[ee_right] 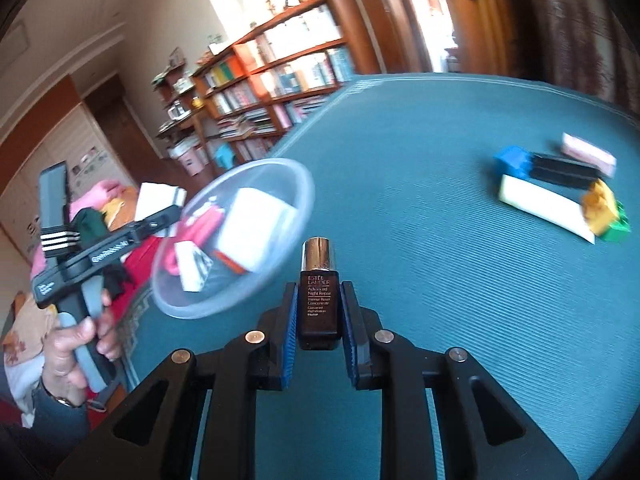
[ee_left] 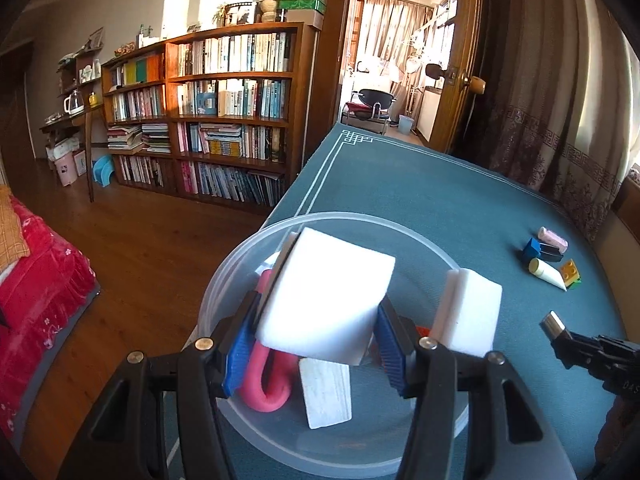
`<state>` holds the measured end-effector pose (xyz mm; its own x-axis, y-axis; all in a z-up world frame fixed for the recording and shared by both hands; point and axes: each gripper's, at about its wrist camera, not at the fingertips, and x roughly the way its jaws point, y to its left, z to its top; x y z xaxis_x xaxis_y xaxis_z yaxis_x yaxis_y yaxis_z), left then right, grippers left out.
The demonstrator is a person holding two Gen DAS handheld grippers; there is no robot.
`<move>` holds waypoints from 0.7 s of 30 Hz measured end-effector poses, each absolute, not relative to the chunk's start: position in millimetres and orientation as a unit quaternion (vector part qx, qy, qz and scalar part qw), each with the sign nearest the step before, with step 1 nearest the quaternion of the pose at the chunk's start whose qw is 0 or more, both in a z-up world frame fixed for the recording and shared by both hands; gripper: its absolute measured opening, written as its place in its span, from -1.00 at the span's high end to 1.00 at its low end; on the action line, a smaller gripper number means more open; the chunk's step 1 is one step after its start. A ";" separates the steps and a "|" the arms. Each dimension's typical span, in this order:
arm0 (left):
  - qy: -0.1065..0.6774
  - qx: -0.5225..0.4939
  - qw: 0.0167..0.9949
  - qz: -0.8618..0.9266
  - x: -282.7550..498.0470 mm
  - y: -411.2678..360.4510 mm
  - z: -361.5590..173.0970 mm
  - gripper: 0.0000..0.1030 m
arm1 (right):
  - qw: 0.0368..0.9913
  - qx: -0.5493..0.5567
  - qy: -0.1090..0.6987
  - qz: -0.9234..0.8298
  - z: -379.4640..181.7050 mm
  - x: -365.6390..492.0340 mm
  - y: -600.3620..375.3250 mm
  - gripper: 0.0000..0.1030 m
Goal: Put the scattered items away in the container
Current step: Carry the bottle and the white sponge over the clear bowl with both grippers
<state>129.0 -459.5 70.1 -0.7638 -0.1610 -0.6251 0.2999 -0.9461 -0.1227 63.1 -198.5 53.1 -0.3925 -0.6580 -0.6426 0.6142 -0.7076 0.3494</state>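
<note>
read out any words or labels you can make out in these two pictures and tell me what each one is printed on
"ESTÉE LAUDER Advanced Night Repair Intense Reset Concentrate": on the small dark bottle clamped in the right gripper.
The smaller lines below on that label: too small to read.
White lettering on the left gripper's handle: too blurred to read.
"DAS": partial letters on the black tool at the left wrist view's edge.
Book spines on the bookshelf: too small to read.

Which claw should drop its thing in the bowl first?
Probably the left claw: its white foam block already hangs over the clear plastic bowl. The right claw holds a small dark glass bottle beside the bowl, above the teal tablecloth.
</note>
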 end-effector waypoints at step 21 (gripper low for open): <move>0.154 0.320 0.130 -0.926 146.7 -506.5 58.7 -0.22 | 0.452 0.401 0.038 -0.796 39.0 68.2 -337.1 0.57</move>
<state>146.7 -506.5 58.7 -0.7617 -0.1419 -0.6322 0.3391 -0.9187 -0.2024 68.2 -337.1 39.0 -0.2707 -0.6883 -0.6730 0.7497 -0.5893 0.3010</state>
